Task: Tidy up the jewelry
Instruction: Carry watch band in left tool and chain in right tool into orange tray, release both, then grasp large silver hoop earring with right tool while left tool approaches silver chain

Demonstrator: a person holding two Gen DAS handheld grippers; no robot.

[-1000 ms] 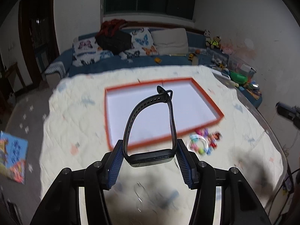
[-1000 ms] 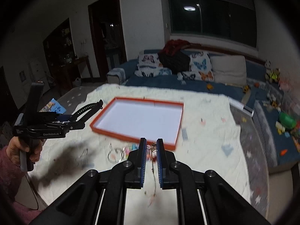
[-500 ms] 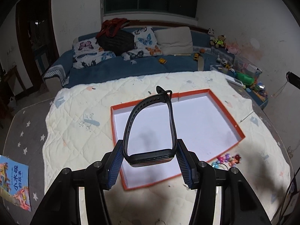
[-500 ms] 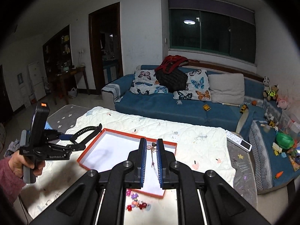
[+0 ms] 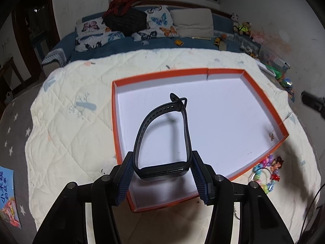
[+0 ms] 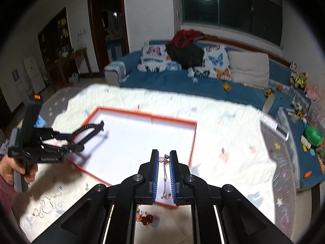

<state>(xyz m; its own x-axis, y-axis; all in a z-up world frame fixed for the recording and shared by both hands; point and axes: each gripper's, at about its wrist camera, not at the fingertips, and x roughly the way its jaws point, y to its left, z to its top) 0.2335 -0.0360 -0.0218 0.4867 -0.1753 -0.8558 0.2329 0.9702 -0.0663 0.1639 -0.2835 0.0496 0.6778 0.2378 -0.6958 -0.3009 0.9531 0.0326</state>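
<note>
Only rightward: necklace (image 6: 165, 169) in right gripper (image 6: 163, 158)

The tray (image 5: 118, 122) lies on the quilt (image 5: 67, 126), the beaded bracelet (image 5: 268, 174) just outside its right near corner, the sofa (image 5: 142, 44) behind.

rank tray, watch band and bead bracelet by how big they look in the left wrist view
1. tray, by far the largest.
2. watch band, clamped in the left gripper; nearness to the camera enlarges it.
3. bead bracelet, smallest, on the quilt beside the tray.
</note>
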